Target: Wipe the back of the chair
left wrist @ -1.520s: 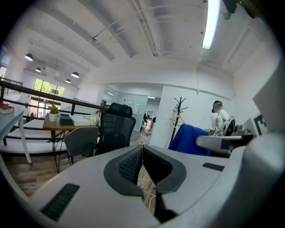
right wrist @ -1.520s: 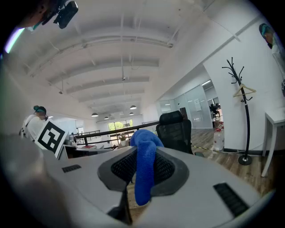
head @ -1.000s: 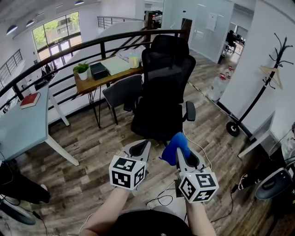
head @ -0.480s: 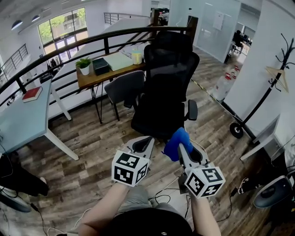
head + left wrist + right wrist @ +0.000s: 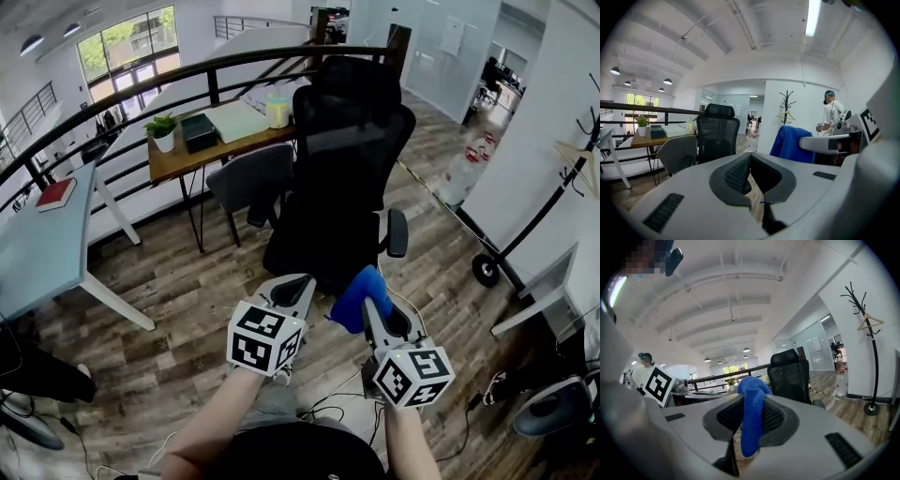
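Head view: right tool [image 5: 368, 302] pinches blue cloth [image 5: 353, 300], left tool [image 5: 298, 282] pressed together, empty; black office chair [image 5: 349, 159] stands just far of both, so approach step: next, likely bring cloth onto backrest.

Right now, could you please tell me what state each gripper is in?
Left gripper: closed, nothing between its jaws.
Right gripper: closed on the blue cloth.
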{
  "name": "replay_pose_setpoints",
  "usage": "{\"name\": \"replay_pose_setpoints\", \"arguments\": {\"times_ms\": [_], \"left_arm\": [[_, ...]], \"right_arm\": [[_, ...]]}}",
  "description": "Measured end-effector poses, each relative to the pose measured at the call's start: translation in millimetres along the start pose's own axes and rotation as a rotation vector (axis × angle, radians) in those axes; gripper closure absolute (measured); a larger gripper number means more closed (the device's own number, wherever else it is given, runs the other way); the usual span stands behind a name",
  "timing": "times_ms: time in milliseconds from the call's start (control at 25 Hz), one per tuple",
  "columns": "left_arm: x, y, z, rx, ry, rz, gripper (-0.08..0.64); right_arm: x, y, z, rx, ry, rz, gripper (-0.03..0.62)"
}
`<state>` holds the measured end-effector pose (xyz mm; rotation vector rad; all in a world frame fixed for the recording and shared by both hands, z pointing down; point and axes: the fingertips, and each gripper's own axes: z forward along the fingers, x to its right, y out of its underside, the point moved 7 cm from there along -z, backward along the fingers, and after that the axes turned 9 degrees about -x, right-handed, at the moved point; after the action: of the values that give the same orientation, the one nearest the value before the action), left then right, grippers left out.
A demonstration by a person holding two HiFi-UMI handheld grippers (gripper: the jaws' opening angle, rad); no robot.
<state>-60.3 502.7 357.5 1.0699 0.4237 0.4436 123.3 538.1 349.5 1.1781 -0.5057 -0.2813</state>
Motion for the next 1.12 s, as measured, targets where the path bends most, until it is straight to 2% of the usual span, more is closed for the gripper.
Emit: {"name": "replay_pose_setpoints", "arguments": {"times_ms": [240, 440, 640, 800, 1120], "left_arm": [[-64, -31, 56, -0.015, 0.026, -0.027, 0.541], [-113, -64, 106, -0.022, 0.090, -0.040, 0.541], [-157, -91, 144, -0.011, 0.114, -0.064, 0.541], [-174, -102, 171, -0.026, 0.135, -0.089, 0.541], [-195, -111, 214, -0.065, 0.142, -0.078, 0.541]], "right_arm": [[23, -29, 88, -0.014, 0.004, 0.013, 0.505], [40, -63, 160, 0.006, 0.011, 0.040, 0.505], [58, -84, 213, 0.017, 0.012, 0.076, 0.505], [67, -96, 239, 0.011, 0.025, 0.076, 0.505], [101, -109, 270, -0.005, 0.053, 0.090, 0.505]]}}
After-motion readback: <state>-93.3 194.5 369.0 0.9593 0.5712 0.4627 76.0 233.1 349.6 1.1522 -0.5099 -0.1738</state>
